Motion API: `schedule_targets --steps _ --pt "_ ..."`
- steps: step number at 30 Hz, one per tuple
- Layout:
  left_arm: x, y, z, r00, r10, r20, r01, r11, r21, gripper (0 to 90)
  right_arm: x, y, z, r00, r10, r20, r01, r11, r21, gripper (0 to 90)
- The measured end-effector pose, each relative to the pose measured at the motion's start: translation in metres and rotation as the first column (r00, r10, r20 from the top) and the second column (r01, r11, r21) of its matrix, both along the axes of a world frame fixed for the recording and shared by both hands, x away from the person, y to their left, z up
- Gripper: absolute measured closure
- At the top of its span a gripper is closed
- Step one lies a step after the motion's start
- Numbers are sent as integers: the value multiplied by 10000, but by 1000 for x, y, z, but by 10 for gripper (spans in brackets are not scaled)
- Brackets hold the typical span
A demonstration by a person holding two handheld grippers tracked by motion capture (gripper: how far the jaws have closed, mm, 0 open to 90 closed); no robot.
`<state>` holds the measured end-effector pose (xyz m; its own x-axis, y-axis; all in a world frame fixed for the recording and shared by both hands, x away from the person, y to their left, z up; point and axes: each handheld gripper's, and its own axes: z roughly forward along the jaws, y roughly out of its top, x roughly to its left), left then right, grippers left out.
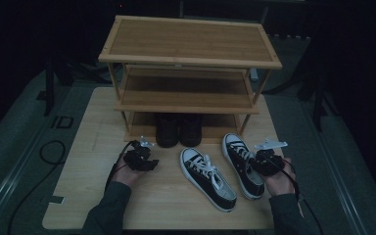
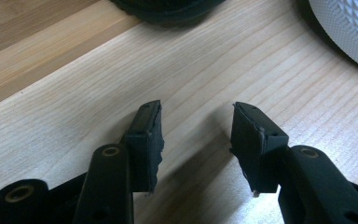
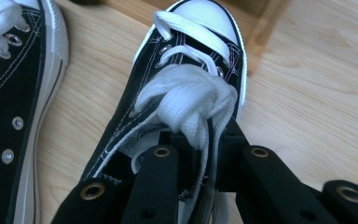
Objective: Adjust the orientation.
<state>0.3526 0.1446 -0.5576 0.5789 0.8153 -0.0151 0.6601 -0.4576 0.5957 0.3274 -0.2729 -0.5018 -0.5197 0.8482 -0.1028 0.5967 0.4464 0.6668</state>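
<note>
Wooden table (image 1: 93, 196) under a dark room: my right gripper (image 3: 200, 140) pinches the right sneaker (image 1: 242, 164) by its laces before the shoe rack (image 1: 191, 58) for lifting, while my left gripper (image 2: 196, 135) waits open, empty.

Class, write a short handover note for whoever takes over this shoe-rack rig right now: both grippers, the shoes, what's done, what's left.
Left gripper: open, nothing between its jaws, over bare table.
Right gripper: shut on the right sneaker at its laces.
Left sneaker: lies loose on the table.
Done: dark pair on the rack's bottom shelf.
Left, probably: shelve both sneakers.
</note>
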Motion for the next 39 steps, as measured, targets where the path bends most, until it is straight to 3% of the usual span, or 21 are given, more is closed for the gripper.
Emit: schedule_targets --steps 7,14,19,23,29,33,36,39 --pt "-1 -4 0 9998 -201 -78 200 9997 -121 571 7 19 -5 9966 812 169 -807 9963 -310 817" --pt "-2 -6 0 9996 -262 -99 261 9996 -141 574 9 33 -9 9858 1651 312 -1629 9846 -639 816" --pt "-4 -9 0 9990 -413 -155 409 9989 -238 598 7 34 -12 9773 2100 292 -2085 9769 -466 814" --pt "-4 -13 1 9983 -543 -191 539 9983 -218 608 6 34 -15 9683 2484 254 -2461 9665 -724 813" --pt "-4 -17 1 9976 -662 -198 657 9976 -223 606 4 30 -16 9612 2753 152 -2745 9606 -427 808" --pt "-4 -17 1 9977 -655 -191 651 9976 -241 605 7 30 -13 9640 2601 -555 -2635 9624 -667 728" --pt "-4 -16 0 9976 -665 -190 659 9974 -283 601 3 31 -6 9627 2643 -581 -2691 9578 -1008 633" --pt "-4 -16 0 9976 -669 -198 663 9973 -301 595 -2 31 2 9630 2609 -667 -2669 9580 -1052 597"
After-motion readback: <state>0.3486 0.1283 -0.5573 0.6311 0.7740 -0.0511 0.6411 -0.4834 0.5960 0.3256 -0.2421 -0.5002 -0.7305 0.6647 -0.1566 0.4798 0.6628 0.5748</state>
